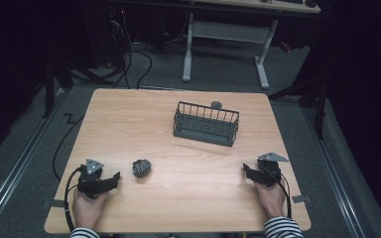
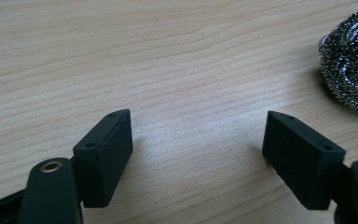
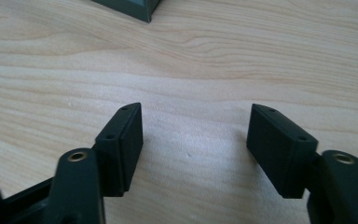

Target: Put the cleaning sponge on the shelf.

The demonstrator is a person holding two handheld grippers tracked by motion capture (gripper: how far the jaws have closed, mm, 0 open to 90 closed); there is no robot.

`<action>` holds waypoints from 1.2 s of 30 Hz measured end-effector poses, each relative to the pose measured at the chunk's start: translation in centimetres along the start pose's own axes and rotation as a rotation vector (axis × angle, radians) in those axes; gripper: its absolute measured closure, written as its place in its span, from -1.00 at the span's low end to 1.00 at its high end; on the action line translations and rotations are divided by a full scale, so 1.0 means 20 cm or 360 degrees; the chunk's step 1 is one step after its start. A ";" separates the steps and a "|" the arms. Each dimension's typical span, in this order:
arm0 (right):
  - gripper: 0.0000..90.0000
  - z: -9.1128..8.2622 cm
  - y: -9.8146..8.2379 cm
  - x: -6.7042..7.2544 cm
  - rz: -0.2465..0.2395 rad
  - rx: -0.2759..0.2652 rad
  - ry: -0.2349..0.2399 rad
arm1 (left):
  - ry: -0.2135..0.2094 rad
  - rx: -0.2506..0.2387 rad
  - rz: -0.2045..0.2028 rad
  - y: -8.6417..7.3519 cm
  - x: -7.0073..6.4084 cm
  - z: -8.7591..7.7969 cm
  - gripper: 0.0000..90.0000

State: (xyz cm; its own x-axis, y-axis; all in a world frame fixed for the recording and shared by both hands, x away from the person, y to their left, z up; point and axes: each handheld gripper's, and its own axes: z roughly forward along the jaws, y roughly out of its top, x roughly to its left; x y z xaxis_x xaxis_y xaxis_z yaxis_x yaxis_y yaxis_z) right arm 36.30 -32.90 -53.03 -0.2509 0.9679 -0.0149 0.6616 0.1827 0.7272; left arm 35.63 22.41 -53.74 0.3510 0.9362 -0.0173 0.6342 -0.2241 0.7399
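Counter: we see a pale wood counter (image 1: 188, 148) with rounded corners across the middle of the high view, its grain running left to right.
Room: around it we find grey carpeted floor (image 1: 228, 74), dark at the frame edges; cables (image 1: 129, 59) trail at upper left, and the white legs of a second desk (image 1: 225, 44) stand at top centre.
Basket: a dark wire basket (image 1: 206, 124) sits right of centre in the upper half of the counter; its corner (image 3: 137, 9) shows at the top edge of the right gripper view.
Scourer: we place the steel-wool scourer (image 1: 141, 168) in the lower left of the counter, just right of the left tongs; in the left gripper view it lies at the upper right edge (image 2: 352, 70), outside the jaws and apart from them.
Left tongs: the left tongs (image 1: 115, 176) lie low on the counter at lower left, held by a hand with a striped sleeve, pointing right toward the scourer; the jaws stand apart with bare wood between them, released (image 2: 198, 147).
Right tongs: the right tongs (image 1: 245, 170) rest at lower right, pointing left and up-frame; we see the jaws spread wide over bare wood, grasping nothing (image 3: 196, 140).
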 end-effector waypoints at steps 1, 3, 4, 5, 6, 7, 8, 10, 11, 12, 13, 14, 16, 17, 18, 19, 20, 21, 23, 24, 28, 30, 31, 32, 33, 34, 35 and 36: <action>-0.14 0.00 0.01 0.00 0.0000 -0.0001 -0.0003 | -0.0004 0.0000 0.0002 0.00 0.00 0.00 -0.46; -0.11 0.02 0.02 0.01 -0.0014 0.0001 -0.0012 | -0.0014 0.0004 0.0007 0.00 0.00 0.00 -0.49; -0.10 0.02 0.03 0.02 -0.0035 0.0003 -0.0020 | -0.0019 0.0006 0.0010 0.00 0.00 0.00 -0.50; -0.07 0.02 0.04 0.03 -0.0060 -0.0015 -0.0024 | -0.0020 0.0009 0.0014 0.00 0.00 0.00 -0.51; -0.07 0.02 0.04 0.03 -0.0055 -0.0030 -0.0013 | -0.0020 0.0009 0.0014 0.00 0.00 0.00 -0.51; -0.07 0.02 0.05 0.03 -0.0045 -0.0026 0.0003 | -0.0018 0.0008 0.0016 0.00 0.00 0.00 -0.52; -0.07 0.02 0.06 0.03 -0.0042 -0.0036 0.0018 | -0.0019 0.0008 0.0016 0.00 0.00 0.00 -0.52; -0.06 0.01 0.09 0.04 -0.0041 -0.0053 0.0043 | -0.0019 0.0008 0.0016 0.00 0.00 0.00 -0.52; -0.06 0.00 0.12 0.04 -0.0038 -0.0075 0.0061 | -0.0019 0.0008 0.0016 0.00 0.00 0.00 -0.52; -0.06 -0.01 0.13 0.05 -0.0043 -0.0082 0.0072 | -0.0018 0.0008 0.0017 0.00 0.00 0.00 -0.52; -0.06 -0.02 0.17 0.05 -0.0039 -0.0098 0.0089 | -0.0018 0.0008 0.0017 0.00 0.00 0.00 -0.52; -0.06 -0.02 0.19 0.05 -0.0034 -0.0111 0.0101 | -0.0017 0.0008 0.0017 0.00 0.00 0.00 -0.52; -0.05 -0.04 0.25 0.06 -0.0013 -0.0146 0.0131 | -0.0020 0.0010 0.0015 0.00 0.00 0.00 -0.52; -0.05 -0.05 0.29 0.06 -0.0003 -0.0174 0.0151 | -0.0019 0.0009 0.0014 0.00 0.00 0.00 -0.52; -0.04 -0.06 0.33 0.06 0.0013 -0.0189 0.0167 | -0.0015 0.0008 0.0014 0.00 0.00 0.00 -0.51; -0.03 -0.07 0.36 0.06 0.0013 -0.0203 0.0179 | -0.0014 0.0008 0.0015 0.00 0.00 0.00 -0.51; -0.02 -0.07 0.39 0.07 0.0011 -0.0208 0.0184 | -0.0014 0.0008 0.0014 0.00 0.00 0.00 -0.51; -0.02 -0.08 0.43 0.07 0.0004 -0.0217 0.0184 | -0.0015 0.0007 0.0014 0.00 0.00 0.00 -0.51; -0.01 -0.09 0.49 0.07 0.0014 -0.0233 0.0190 | -0.0015 0.0007 0.0014 0.00 0.00 0.00 -0.51; -0.01 -0.08 0.51 0.07 0.0017 -0.0239 0.0190 | -0.0017 0.0009 0.0013 0.00 0.00 0.00 -0.51; 0.01 -0.07 0.61 0.08 0.0029 -0.0251 0.0141 | -0.0014 0.0009 0.0013 0.00 0.00 0.00 -0.50; 0.01 -0.04 0.66 0.09 0.0019 -0.0234 0.0100 | -0.0014 0.0009 0.0013 0.00 0.00 0.00 -0.50; 0.01 -0.03 0.68 0.09 0.0021 -0.0213 0.0094 | -0.0014 0.0008 0.0012 0.00 0.00 0.00 -0.50; 0.02 -0.01 0.70 0.09 0.0018 -0.0203 0.0079 | -0.0014 0.0008 0.0012 0.00 0.00 0.00 -0.50; 0.02 0.02 0.73 0.09 0.0018 -0.0180 0.0063 | -0.0014 0.0008 0.0012 0.00 0.00 0.00 -0.50; 0.02 0.04 0.74 0.09 0.0027 -0.0166 0.0056 | -0.0015 0.0008 0.0011 0.00 0.00 0.00 -0.50; 0.02 0.06 0.74 0.09 0.0043 -0.0158 0.0053 | -0.0016 0.0007 0.0010 0.00 0.00 0.00 -0.50; 0.02 0.07 0.74 0.09 0.0064 -0.0158 0.0049 | -0.0016 0.0007 0.0009 0.00 0.00 0.00 -0.50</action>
State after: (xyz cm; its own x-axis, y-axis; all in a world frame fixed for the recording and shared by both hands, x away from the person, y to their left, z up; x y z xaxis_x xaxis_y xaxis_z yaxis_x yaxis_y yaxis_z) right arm 46.76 -28.28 -43.23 -0.2482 0.9680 0.0360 0.5989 0.1241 0.7912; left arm 35.66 22.42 -53.74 0.3617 0.9321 -0.0200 0.6352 -0.2307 0.7371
